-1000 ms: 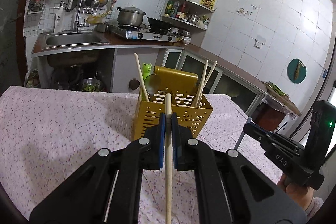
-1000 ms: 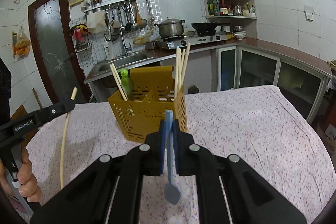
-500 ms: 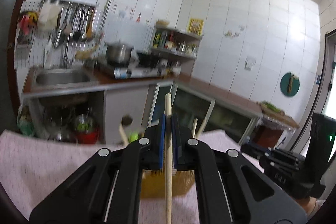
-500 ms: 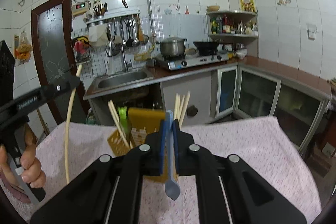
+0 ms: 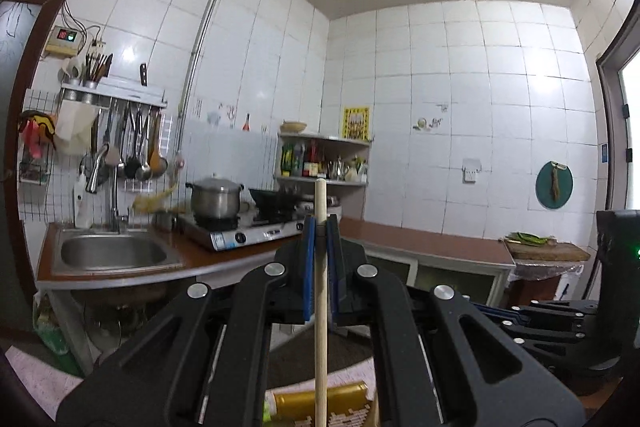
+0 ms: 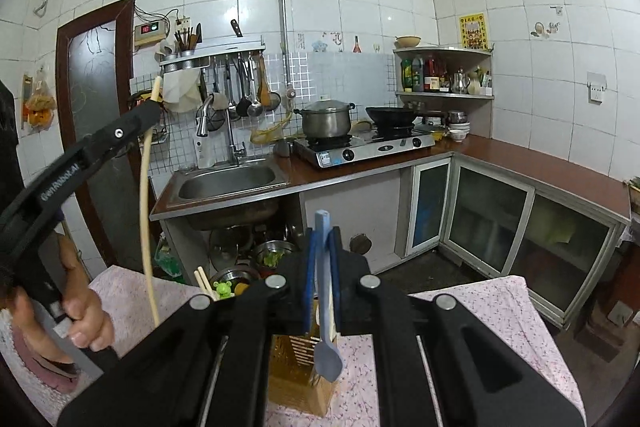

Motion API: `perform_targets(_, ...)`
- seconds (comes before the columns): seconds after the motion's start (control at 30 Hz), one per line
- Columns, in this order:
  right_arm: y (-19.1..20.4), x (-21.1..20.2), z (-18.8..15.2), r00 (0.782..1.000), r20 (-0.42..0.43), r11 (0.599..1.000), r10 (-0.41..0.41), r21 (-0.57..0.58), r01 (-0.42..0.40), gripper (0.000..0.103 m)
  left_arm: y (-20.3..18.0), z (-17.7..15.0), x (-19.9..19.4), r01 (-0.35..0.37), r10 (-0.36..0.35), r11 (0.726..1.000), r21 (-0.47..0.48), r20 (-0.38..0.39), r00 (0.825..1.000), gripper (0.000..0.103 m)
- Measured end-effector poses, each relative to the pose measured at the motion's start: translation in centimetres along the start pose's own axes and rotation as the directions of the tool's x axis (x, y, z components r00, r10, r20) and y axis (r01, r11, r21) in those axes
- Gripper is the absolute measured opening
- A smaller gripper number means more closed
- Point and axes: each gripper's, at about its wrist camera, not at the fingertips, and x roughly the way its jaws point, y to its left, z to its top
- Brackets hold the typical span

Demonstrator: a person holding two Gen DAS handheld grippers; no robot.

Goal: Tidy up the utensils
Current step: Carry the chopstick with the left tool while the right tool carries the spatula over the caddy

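My left gripper (image 5: pixel 321 231) is shut on a long wooden chopstick (image 5: pixel 320 307) held upright, raised high above the yellow slotted utensil holder (image 5: pixel 320 405), of which only the top shows at the frame's bottom. My right gripper (image 6: pixel 322 239) is shut on a blue spoon (image 6: pixel 325 307), bowl end hanging down just above the yellow holder (image 6: pixel 298 367). The holder stands on the flowered tablecloth (image 6: pixel 500 311) with chopsticks (image 6: pixel 202 279) in it. The left gripper (image 6: pixel 154 107) with its chopstick (image 6: pixel 147 211) also shows at the left of the right wrist view.
Behind the table are a steel sink (image 6: pixel 228 181), a gas stove with a pot (image 6: pixel 326 121) and a wok (image 6: pixel 390 115), and a corner shelf of bottles (image 6: pixel 440 73). Hanging ladles (image 6: pixel 248 87) line the wall. Glass-door cabinets (image 6: pixel 492 223) run along the right.
Both grippers have risen and tilted up. The holder has dropped to the bottom of both views. Each still holds its utensil.
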Motion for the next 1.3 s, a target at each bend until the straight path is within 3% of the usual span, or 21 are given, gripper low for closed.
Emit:
perform_targets(0.3,0.4,2.0,-1.0,1.000,0.025,1.000,0.016,-0.008,-0.015,0.005,1.2,-5.5,2.6,-0.049,0.049,0.999,-0.007,0.028,0.998,0.004)
perform_targets(0.47,0.6,2.1,-0.5,0.999,0.045,1.000,0.023,-0.011,-0.023,0.005,2.1,-6.3,3.7,-0.050,0.050,0.998,-0.024,0.019,0.999,0.004)
perform_targets(0.73,0.5,4.7,-4.3,0.998,-0.040,0.999,0.045,-0.003,-0.045,0.005,2.2,-9.1,3.5,-0.082,0.080,0.996,0.032,0.037,0.996,0.004)
perform_targets(1.03,0.7,5.0,-6.1,0.996,-0.065,0.997,0.061,-0.041,-0.064,0.005,3.9,-12.0,3.6,-0.062,0.062,0.998,-0.007,-0.035,0.997,0.004)
perform_targets(1.17,1.0,5.7,-7.6,0.991,-0.105,0.995,0.081,-0.046,-0.087,0.005,4.4,-11.8,2.1,-0.057,0.054,0.997,-0.042,-0.067,0.996,0.004)
perform_targets(1.3,0.9,6.8,-8.9,0.982,-0.159,0.994,0.100,-0.025,-0.105,0.005,3.6,-11.8,1.3,-0.046,0.047,0.999,0.010,-0.146,0.988,0.004)
